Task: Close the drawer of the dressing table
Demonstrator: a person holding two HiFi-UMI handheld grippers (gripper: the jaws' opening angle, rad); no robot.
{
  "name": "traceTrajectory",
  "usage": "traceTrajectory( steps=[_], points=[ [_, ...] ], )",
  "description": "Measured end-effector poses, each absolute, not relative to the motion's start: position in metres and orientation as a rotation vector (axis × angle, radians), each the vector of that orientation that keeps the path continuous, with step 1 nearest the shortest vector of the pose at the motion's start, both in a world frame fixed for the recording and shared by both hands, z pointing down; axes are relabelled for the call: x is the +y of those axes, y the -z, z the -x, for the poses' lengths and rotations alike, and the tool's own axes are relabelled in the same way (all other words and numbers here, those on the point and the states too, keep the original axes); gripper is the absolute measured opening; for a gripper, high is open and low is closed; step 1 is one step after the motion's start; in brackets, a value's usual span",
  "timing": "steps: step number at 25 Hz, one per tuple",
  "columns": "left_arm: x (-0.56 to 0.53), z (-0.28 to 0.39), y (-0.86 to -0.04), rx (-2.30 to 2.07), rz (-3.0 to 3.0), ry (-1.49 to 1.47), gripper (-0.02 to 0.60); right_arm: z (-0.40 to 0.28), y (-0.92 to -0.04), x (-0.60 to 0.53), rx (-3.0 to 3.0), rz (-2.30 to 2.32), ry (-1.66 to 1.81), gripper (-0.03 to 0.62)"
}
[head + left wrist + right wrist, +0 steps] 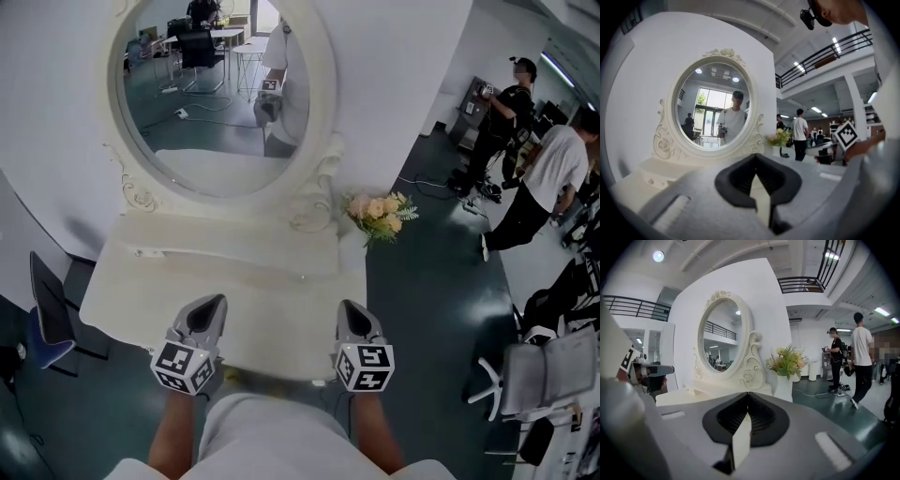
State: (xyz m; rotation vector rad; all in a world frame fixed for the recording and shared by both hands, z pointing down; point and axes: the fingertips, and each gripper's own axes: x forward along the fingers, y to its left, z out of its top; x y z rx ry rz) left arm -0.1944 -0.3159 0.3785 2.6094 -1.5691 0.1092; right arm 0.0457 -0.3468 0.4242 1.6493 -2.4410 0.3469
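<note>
The white dressing table (141,300) with its oval mirror (220,84) fills the middle of the head view. My left gripper (208,307) and right gripper (352,311) hover side by side over the tabletop's near edge, both shut with nothing in them. Under that edge a strip of drawer front with a small knob (319,382) shows; the person's lap hides the rest. In the left gripper view the jaws (755,161) point at the mirror (715,110). In the right gripper view the jaws (748,397) point at the mirror frame (752,366).
A vase of flowers (380,214) stands at the table's back right corner. A dark chair (52,314) is left of the table and a grey chair (539,375) to the right. Two people (534,178) stand at the far right.
</note>
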Motion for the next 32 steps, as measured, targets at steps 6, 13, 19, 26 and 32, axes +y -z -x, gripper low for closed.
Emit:
traceTrajectory(
  steps=[6,13,19,26,32],
  points=[
    [-0.326,0.199,-0.359,-1.612,-2.63,-0.073,-0.002,-0.059,-0.41,-0.351,-2.45,-1.688,-0.34,0.002],
    [-0.338,0.198,-0.347,-1.604,-2.641,-0.062,-0.002,-0.072,-0.397,-0.356,-2.447,-1.712,-0.304,0.003],
    [-0.344,0.193,-0.348,-1.596,-2.648,-0.087,-0.002,-0.075,-0.395,-0.36,-2.452,-1.725,-0.291,0.002],
    [-0.348,0.189,-0.349,-1.586,-2.649,-0.093,-0.002,-0.081,-0.395,-0.361,-2.446,-1.723,-0.292,0.003],
    [-0.348,0.188,-0.348,-1.583,-2.639,-0.076,-0.002,-0.085,-0.397,-0.361,-2.441,-1.729,-0.292,0.003]
  ],
)
